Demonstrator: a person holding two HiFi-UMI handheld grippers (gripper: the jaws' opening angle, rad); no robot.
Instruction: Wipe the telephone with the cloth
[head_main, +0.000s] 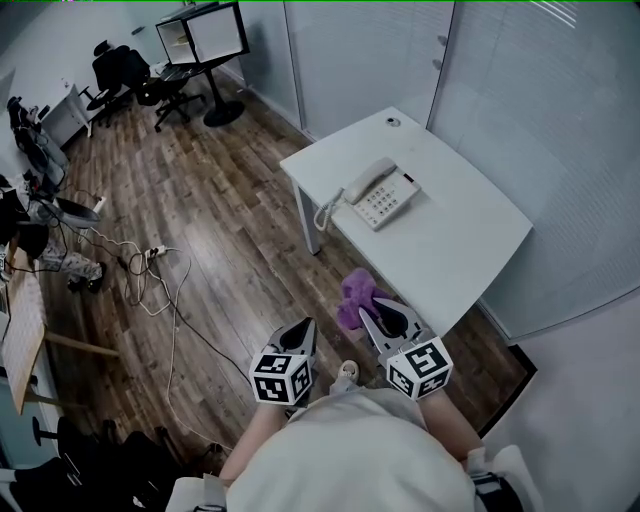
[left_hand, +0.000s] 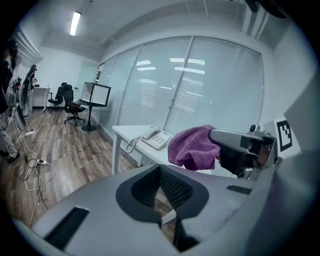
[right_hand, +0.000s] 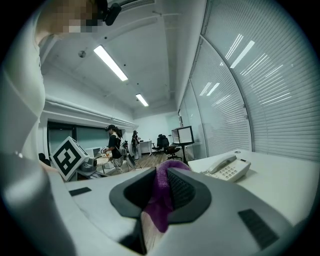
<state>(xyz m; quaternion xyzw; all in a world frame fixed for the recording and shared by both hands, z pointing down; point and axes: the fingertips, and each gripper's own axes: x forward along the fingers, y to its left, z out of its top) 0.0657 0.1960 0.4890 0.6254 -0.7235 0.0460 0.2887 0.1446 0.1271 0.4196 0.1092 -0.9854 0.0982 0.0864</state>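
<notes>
**Head view: purple cloth in the right tool, telephone on the counter**

The right tool (head_main: 378, 312) is clenched on a purple cloth (head_main: 355, 295). The cloth bunches out past the tool's tips, over the floor (head_main: 220, 235), just beside the near edge of the white counter (head_main: 470, 235). The left tool (head_main: 308, 328) is squeezed tight with nothing in it, just left of the right one. The telephone (head_main: 380, 193) sits farther off on the counter, by its left edge. Its curly cord (head_main: 326, 212) lies at that edge. The cloth and the telephone are well apart.
</notes>
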